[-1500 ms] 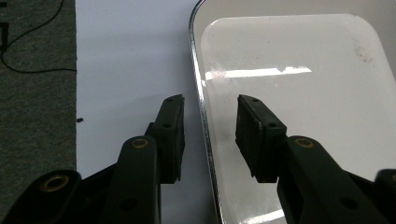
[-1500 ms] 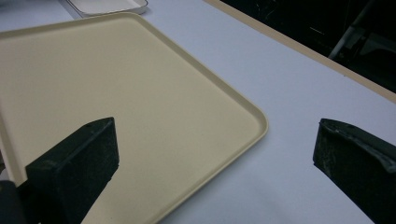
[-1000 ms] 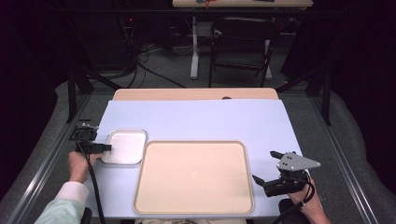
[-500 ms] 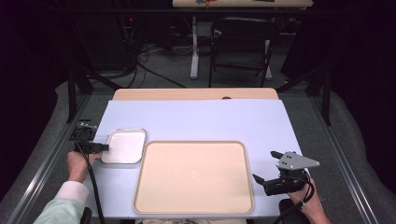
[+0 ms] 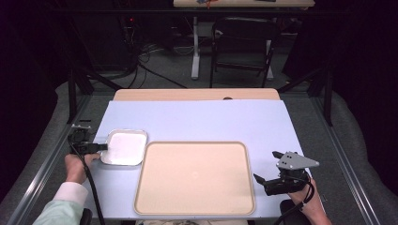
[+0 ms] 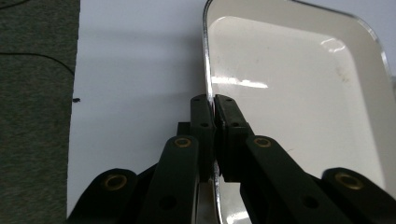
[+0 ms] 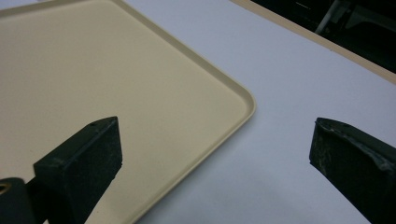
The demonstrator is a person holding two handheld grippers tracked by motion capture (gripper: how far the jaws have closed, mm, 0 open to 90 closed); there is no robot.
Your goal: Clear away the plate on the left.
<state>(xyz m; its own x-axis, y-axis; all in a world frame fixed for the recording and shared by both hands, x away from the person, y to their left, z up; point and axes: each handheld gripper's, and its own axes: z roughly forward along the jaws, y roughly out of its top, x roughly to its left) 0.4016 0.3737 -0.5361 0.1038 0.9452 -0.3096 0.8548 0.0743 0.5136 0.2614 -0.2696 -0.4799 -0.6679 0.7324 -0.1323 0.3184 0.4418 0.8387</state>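
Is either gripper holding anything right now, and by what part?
The left gripper is shut on the small white tray, pinching its rim. The right gripper is open and holds nothing.

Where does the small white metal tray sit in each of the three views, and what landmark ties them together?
High view: the white tray lies at left, beside the beige tray, with the left gripper at its left rim.
Left gripper view: upper right, its rim clamped between the jaws.
Right gripper view: not in it.
Shared landmark: the pale blue table cover, seen in all three.
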